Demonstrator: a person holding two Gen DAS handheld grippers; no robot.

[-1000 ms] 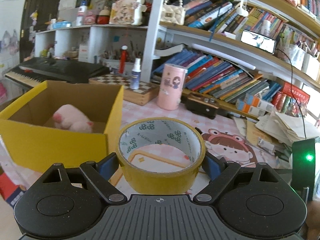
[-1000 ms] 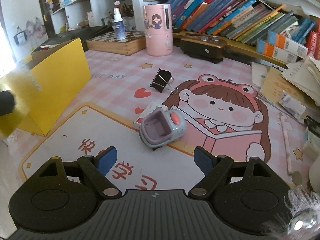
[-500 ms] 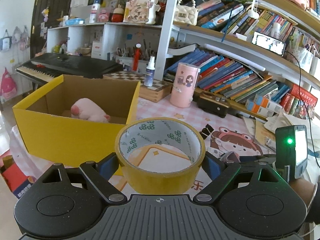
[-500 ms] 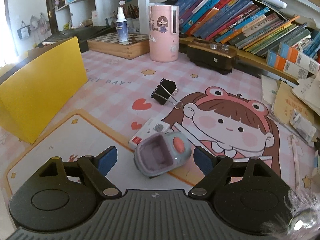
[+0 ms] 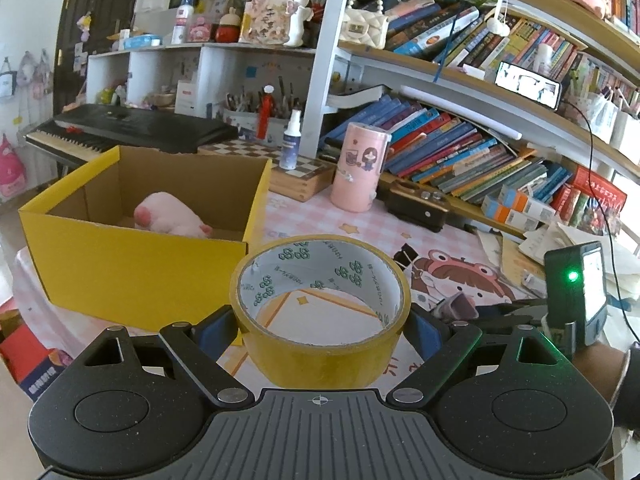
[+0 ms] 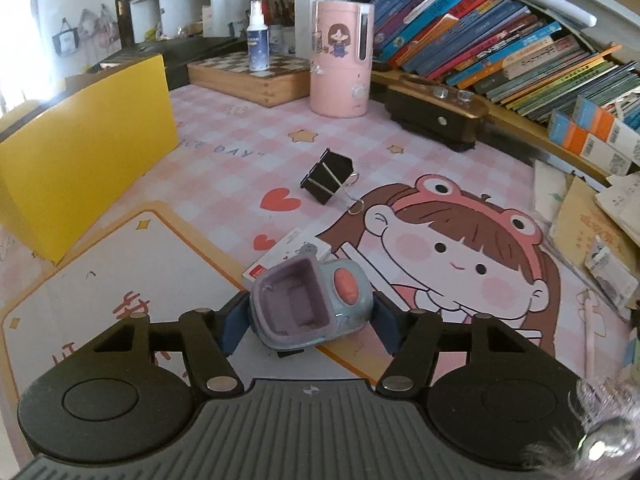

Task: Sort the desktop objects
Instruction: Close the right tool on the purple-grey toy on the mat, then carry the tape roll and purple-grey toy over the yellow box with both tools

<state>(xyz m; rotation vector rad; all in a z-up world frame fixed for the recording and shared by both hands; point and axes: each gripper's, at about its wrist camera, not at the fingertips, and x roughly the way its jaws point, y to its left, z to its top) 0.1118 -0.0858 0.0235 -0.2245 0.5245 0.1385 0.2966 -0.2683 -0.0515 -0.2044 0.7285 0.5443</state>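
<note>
The left gripper [image 5: 320, 328] is pinching a yellow tape roll [image 5: 320, 320] between its blue pads, holding it just beside the yellow box [image 5: 132, 264] (a pink plush toy [image 5: 170, 216] is lying inside). The right gripper [image 6: 310, 322] has just been closing — its pads are now touching both sides of a small grey-blue toy [image 6: 312, 304] sitting on the desk mat [image 6: 200, 148], near a black binder clip [image 6: 326, 180].

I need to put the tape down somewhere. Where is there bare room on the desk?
Free: the checked mat between the yellow box and the binder clip. Crowded: the right edge, with loose papers.
</note>
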